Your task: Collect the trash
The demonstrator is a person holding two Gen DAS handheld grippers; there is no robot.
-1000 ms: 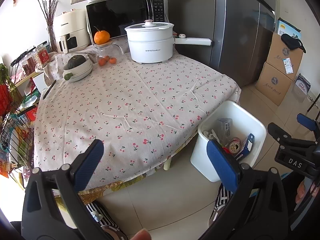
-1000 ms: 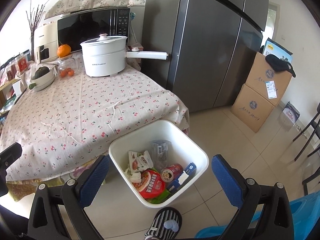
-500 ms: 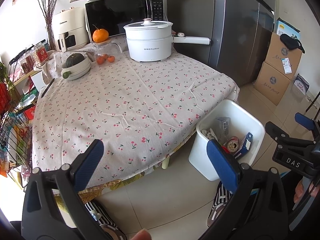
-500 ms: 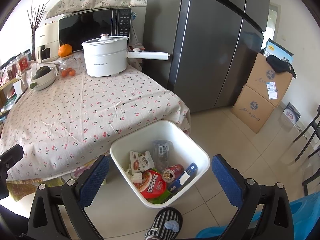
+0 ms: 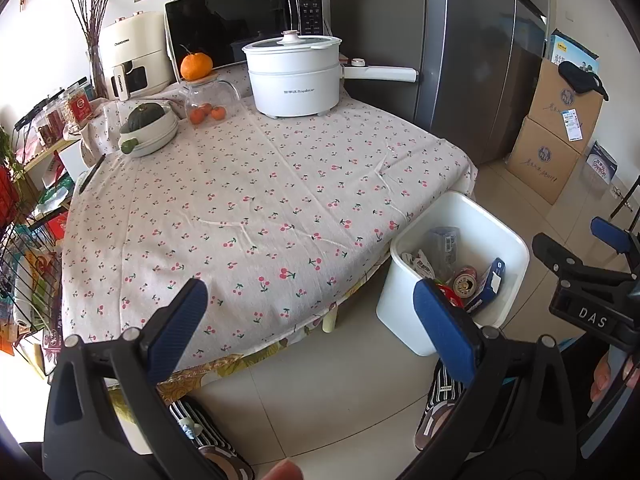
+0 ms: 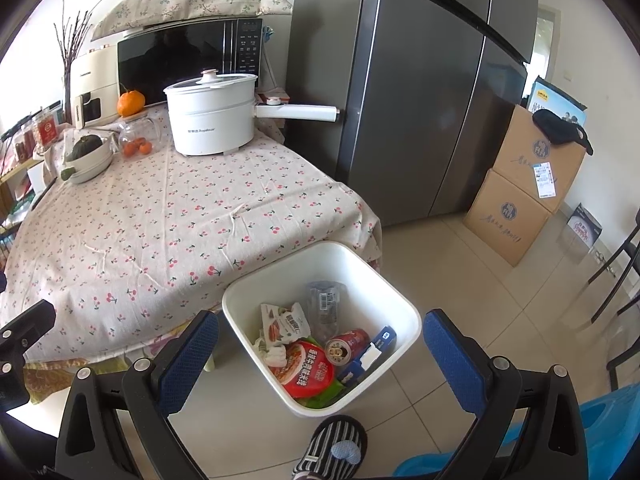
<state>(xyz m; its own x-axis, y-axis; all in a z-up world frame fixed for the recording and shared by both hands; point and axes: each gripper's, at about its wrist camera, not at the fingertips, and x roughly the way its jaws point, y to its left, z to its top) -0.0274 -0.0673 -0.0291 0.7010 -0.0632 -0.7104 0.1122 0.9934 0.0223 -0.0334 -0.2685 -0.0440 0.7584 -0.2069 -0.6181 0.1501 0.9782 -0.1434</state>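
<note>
We judge the job nearly finished: the trash [image 6: 308, 344] lies in the white bin [image 6: 404, 304] beside the table [image 5: 260, 200], and our left gripper [image 5: 310, 320] and right gripper [image 6: 320, 344] gape wide, holding nothing

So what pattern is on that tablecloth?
The tablecloth is pale beige with small red cherries, clearest in the left wrist view.

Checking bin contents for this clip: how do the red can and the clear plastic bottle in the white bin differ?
The red can is opaque, coloured metal; the clear plastic bottle is see-through with a white barcode label. The can is the shorter of the two. The can's silver top faces the right wrist camera, while the bottle leans against the far wall. Both lie inside the white bin among wrappers.
</note>
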